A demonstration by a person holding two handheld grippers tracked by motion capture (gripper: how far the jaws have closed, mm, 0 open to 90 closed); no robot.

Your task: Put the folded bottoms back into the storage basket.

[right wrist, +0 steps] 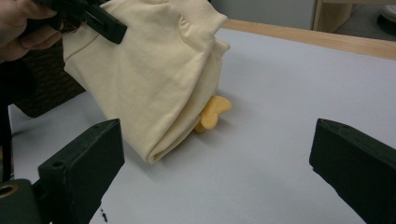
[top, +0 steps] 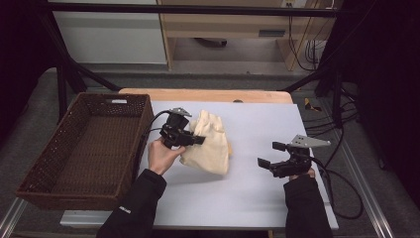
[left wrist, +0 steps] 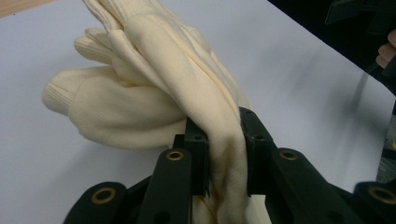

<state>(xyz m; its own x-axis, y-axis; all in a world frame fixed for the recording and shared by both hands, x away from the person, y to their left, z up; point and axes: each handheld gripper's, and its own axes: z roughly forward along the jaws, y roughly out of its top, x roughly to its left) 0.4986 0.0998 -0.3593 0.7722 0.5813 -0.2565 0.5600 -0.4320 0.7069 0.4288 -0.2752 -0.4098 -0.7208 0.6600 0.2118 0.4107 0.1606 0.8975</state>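
A person seated at a table is pinching a cream sweatshirt (top: 210, 144) between the jaws of the left gripper (top: 198, 140), the black pads pressing a bunched fold of the fabric from both sides, as the left gripper view (left wrist: 224, 154) is showing up close. The garment is hanging partly raised from that grip, its lower folds resting on the white sheet (top: 257, 198) covering the table, just right of a dark wicker basket (top: 74, 183) sitting at the table's left edge. A small orange piece (right wrist: 214, 112) is peeking out from under the sweatshirt (right wrist: 149, 88) in the right gripper view. The right gripper (top: 270, 154) is hovering well apart to the right, its jaws spread wide with nothing between them, pointing toward the garment.
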